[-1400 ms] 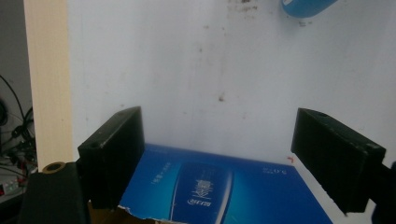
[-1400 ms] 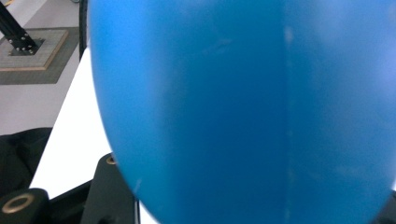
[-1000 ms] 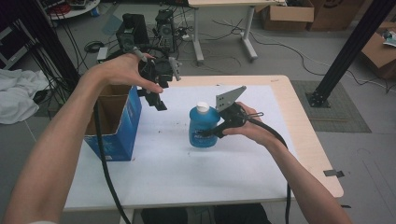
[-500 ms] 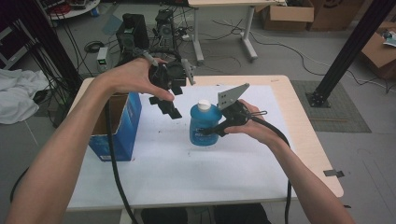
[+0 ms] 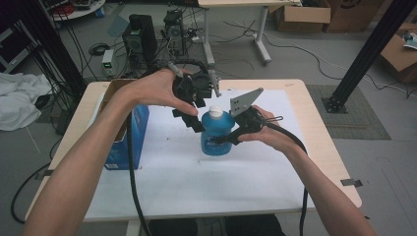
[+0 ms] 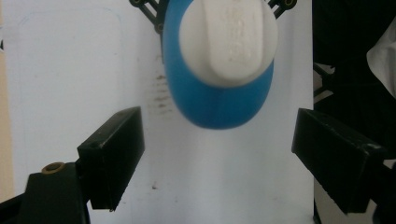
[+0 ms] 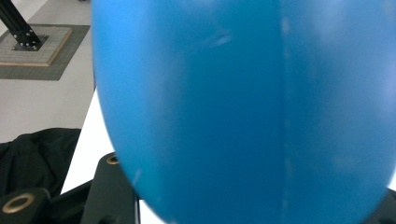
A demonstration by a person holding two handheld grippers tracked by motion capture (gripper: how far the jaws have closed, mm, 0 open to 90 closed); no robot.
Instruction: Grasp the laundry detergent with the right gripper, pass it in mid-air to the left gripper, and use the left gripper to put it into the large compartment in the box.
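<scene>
Right gripper (image 5: 231, 139) fingers clamped the blue bottle (image 5: 216, 133); left gripper (image 5: 193, 120) fingers hung open above its white cap (image 6: 228, 42). Guessing uncapping came next: lower, then pinch.

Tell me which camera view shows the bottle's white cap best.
The left gripper view: the white cap is seen large from above, ahead of the open jaws. The high view shows it small atop the blue bottle. The right gripper view gives a close blue bottle wall.

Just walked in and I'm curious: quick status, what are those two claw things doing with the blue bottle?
Right gripper shut on blue bottle, holding it upright on table. Left gripper open above white cap, fingers clear of it. Nothing in the way.
</scene>
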